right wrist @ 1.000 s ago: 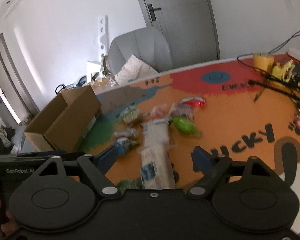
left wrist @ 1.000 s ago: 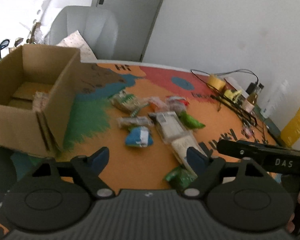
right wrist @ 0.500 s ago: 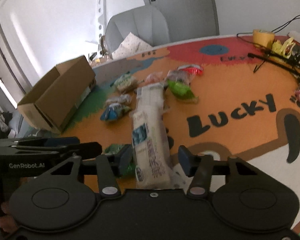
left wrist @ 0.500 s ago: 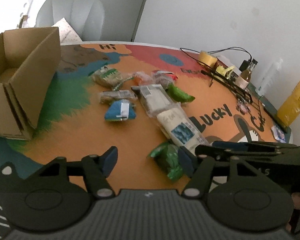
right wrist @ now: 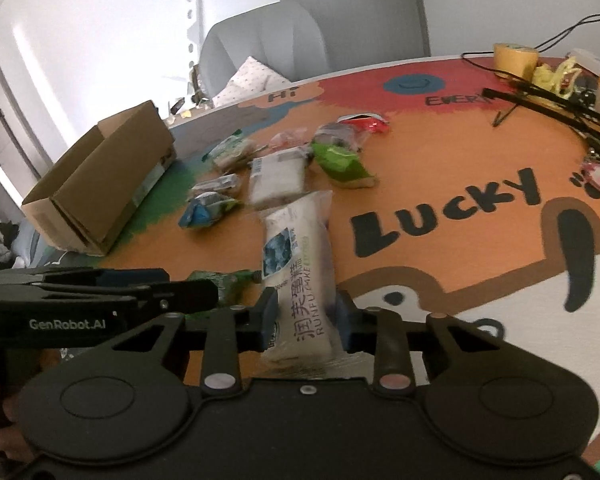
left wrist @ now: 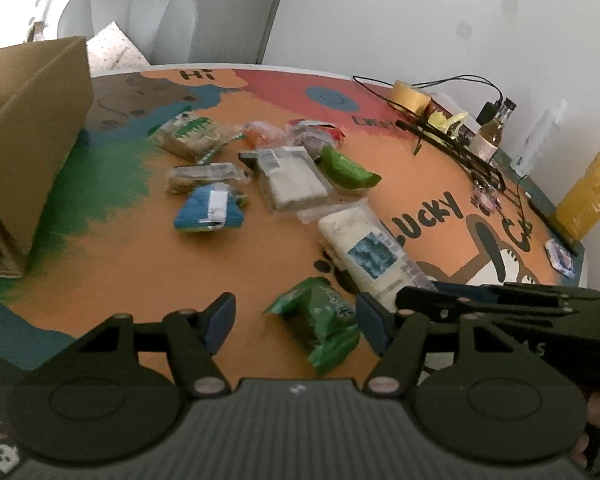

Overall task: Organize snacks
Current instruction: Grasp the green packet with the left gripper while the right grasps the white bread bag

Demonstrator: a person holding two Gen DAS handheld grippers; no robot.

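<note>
Several snack packets lie on the colourful table mat [right wrist: 440, 184]. My right gripper [right wrist: 305, 316] has its jaws closing, and its pads press on the near end of a long white cake packet [right wrist: 300, 256], which also shows in the left wrist view [left wrist: 372, 252]. My left gripper [left wrist: 296, 318] is open, low over the mat, and a crumpled green packet [left wrist: 320, 320] lies between its fingers, closer to the right pad. An open cardboard box [right wrist: 112, 176] stands at the far left. A blue packet [left wrist: 210, 210] and a bright green packet [left wrist: 348, 170] lie further back.
A tape roll [left wrist: 410, 94], a small bottle [left wrist: 492, 132], black cables [left wrist: 452, 148] and a yellow container [left wrist: 592, 196] crowd the table's right edge. A grey chair [left wrist: 132, 20] stands behind the table. Each gripper shows at the side of the other's view.
Both grippers have come down toward the mat. The right jaws have narrowed from wide open onto the white cake packet. The left jaws have narrowed around the green packet.
</note>
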